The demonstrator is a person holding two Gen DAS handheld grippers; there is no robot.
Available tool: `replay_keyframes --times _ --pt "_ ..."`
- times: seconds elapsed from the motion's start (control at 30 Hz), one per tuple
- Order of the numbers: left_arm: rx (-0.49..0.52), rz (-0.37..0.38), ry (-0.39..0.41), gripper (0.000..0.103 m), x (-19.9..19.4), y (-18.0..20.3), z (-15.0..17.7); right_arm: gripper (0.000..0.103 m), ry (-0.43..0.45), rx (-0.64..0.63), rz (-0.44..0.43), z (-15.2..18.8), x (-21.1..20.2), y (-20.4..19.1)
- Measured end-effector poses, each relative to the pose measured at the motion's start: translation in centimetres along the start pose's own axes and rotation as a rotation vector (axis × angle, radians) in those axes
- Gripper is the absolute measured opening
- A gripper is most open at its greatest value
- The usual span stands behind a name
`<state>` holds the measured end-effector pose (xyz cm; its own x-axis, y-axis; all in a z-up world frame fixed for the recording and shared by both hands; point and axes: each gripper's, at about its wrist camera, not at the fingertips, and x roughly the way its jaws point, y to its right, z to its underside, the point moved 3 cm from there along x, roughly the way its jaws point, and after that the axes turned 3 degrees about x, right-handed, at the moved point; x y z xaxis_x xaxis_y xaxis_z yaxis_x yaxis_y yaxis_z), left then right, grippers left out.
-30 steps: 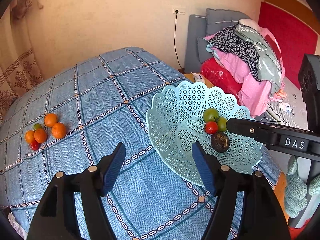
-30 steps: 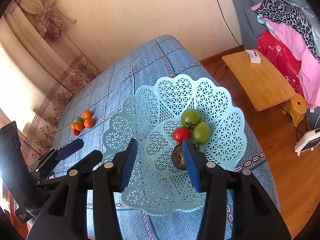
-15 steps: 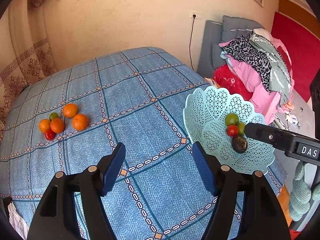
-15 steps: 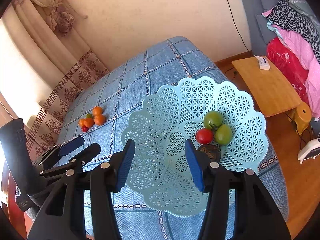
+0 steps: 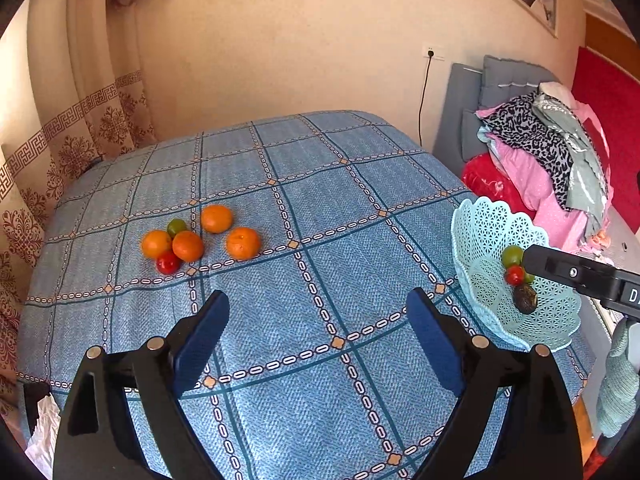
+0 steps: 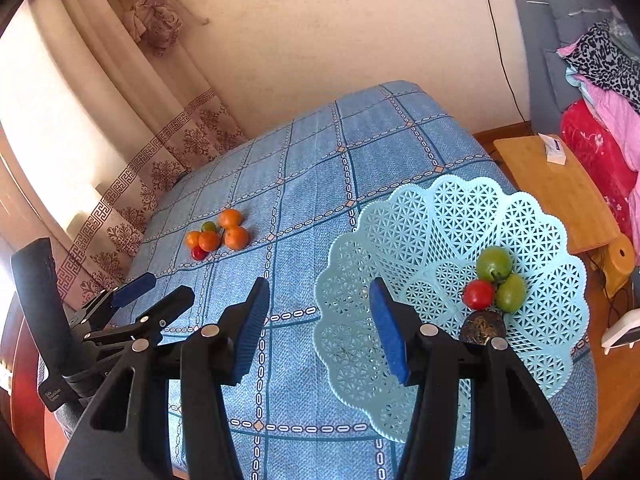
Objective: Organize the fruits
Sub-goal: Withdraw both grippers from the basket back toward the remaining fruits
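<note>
Left gripper (image 5: 318, 330): empty, jaws opening toward oranges (image 5: 216, 219).
Right gripper (image 6: 316, 320): spread, empty.
Risk: clustered oranges probably roll if nudged.

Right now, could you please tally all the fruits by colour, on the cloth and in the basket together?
Orange: 4
Green: 3
Red: 2
Dark brown: 1
Total: 10

Left tool (image 5: 318, 336) swung from basket (image 5: 484, 236) toward oranges (image 5: 216, 236), jaws opening, nothing between.
</note>
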<state>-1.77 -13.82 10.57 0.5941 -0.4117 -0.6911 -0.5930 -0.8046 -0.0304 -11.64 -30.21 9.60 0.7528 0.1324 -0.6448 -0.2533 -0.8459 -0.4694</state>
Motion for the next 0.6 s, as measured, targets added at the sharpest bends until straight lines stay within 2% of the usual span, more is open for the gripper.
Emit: replay_keyframes --times 0.07,0.27,0.6 --pt "-0.020 -0.009 0.000 0.089 -0.2 -1.2 0.2 0.058 -0.004 -0.003 -0.010 -0.1 0.4 -0.7" --pt "-0.076 -0.058 -0.008 0.089 -0.4 -4.8 0.5 0.082 0.006 -0.033 -0.040 -0.4 1.3 -3.4" --pt "-0.204 -0.106 -0.019 0.089 -0.7 -11.0 0.4 0.084 -0.056 -0.094 -0.052 -1.0 4.7 -7.9"
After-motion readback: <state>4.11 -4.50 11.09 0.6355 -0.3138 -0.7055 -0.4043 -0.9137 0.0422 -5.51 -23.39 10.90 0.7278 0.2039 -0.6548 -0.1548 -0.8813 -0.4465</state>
